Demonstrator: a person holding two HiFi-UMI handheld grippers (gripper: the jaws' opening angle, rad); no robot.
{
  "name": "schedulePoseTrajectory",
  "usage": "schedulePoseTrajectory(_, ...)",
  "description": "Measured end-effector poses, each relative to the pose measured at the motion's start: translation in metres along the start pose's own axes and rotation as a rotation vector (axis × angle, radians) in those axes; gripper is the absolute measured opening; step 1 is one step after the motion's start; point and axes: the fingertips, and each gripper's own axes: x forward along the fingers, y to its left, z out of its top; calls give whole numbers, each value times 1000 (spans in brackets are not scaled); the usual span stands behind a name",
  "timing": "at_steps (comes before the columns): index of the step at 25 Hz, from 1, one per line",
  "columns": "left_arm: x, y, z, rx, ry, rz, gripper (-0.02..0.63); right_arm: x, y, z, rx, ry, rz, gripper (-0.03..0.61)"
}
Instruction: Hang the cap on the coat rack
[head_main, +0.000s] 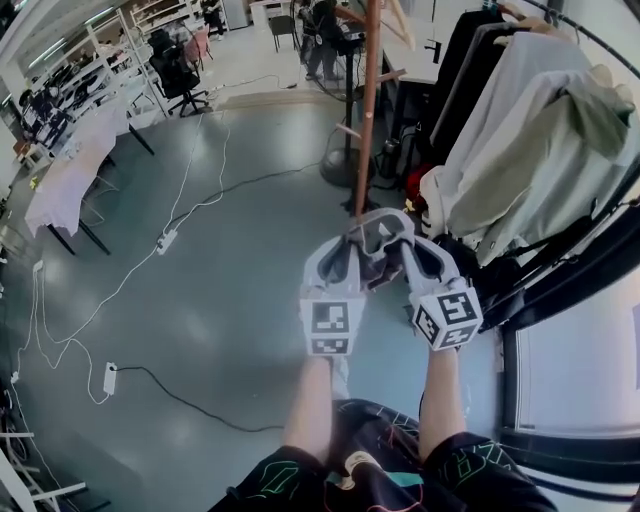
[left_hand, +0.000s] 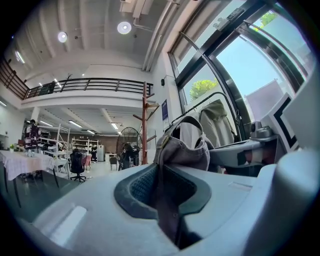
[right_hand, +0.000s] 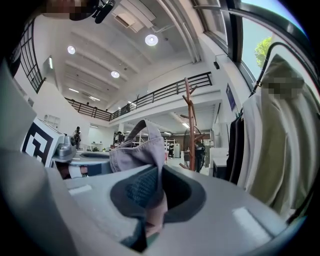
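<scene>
A grey cap (head_main: 379, 236) hangs between my two grippers at chest height, in front of the person's bare legs. My left gripper (head_main: 352, 252) is shut on one side of its fabric and my right gripper (head_main: 406, 248) is shut on the other. In the left gripper view the cap (left_hand: 184, 150) rises out of the pinched jaws, its strap looped on top. The right gripper view shows the cap (right_hand: 141, 151) clamped the same way. The wooden coat rack (head_main: 367, 100) stands upright just beyond the cap; its pole and pegs (left_hand: 145, 120) (right_hand: 189, 122) rise behind it.
A clothes rail with hanging garments (head_main: 520, 150) fills the right side by the window. A standing fan (head_main: 345, 150) sits beside the rack's base. Cables and power strips (head_main: 165, 242) trail over the grey floor. Cloth-covered tables (head_main: 70, 170) and an office chair (head_main: 180, 75) stand at the left.
</scene>
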Motion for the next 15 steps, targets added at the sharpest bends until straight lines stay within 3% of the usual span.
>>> schedulePoseTrajectory(7, 82, 46, -4, 22, 30, 8, 48, 85, -34, -3, 45, 15, 0, 28)
schedulePoseTrajectory(15, 171, 69, 10, 42, 20, -62, 48, 153, -90, 11, 78, -1, -60, 29)
